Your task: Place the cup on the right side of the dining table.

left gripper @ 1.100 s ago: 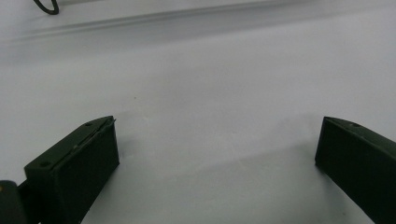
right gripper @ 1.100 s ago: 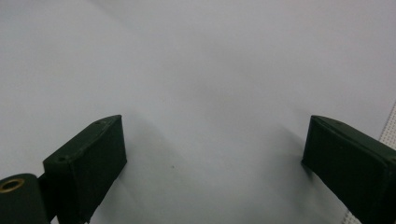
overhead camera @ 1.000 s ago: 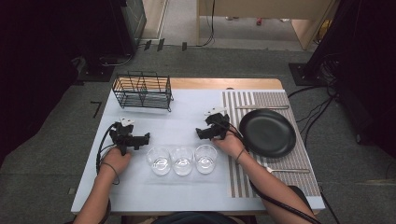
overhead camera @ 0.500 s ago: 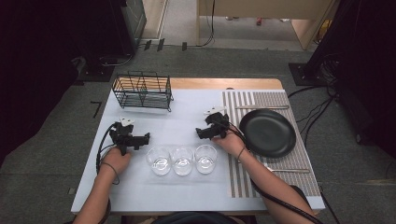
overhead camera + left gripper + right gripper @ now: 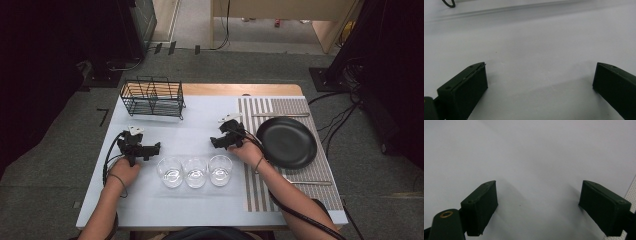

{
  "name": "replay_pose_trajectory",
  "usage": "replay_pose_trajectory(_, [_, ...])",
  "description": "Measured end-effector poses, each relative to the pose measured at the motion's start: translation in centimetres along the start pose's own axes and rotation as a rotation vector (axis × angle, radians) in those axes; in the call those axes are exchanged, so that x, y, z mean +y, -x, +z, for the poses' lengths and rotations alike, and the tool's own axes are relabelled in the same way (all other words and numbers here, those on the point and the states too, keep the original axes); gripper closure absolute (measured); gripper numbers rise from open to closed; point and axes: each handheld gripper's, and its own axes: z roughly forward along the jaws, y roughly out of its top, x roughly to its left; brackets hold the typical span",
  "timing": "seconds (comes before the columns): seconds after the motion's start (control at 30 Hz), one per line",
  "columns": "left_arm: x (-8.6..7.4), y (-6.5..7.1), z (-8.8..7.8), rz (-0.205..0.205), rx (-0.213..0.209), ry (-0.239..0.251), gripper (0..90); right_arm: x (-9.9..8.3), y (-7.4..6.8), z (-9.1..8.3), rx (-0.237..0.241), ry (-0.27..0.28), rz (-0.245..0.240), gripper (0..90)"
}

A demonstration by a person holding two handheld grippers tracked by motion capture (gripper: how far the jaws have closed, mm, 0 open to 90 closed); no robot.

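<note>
Three clear glasses stand in a row near the table's front: one on the left (image 5: 170,172), one in the middle (image 5: 195,172), one on the right (image 5: 220,169). My left gripper (image 5: 156,147) rests on the pale table just left of the row, open, with bare table between its jaws (image 5: 540,82). My right gripper (image 5: 214,142) sits just behind the right glass, also open over bare table (image 5: 537,202). A black plate (image 5: 286,141) lies on the striped mat (image 5: 300,109) to the right.
A black wire rack (image 5: 152,97) stands at the back left of the table. Cutlery lies on the mat behind the plate (image 5: 280,115) and in front of it (image 5: 305,182). Cables trail from both grippers. The mat's edge (image 5: 631,192) shows beside my right jaw.
</note>
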Motion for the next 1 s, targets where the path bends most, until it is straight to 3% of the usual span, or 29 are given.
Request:
replay_pose_trajectory(0.6, [0.0,0.0,0.0,0.0,0.0,0.0,0.0,0.2,0.1,-0.7,0.017,-0.028,0.02,15.7])
replay_pose_trajectory(1.0, [0.0,0.0,0.0,0.0,0.0,0.0,0.0,0.4,-0.1,-1.5,0.028,-0.008,-0.007,16.3])
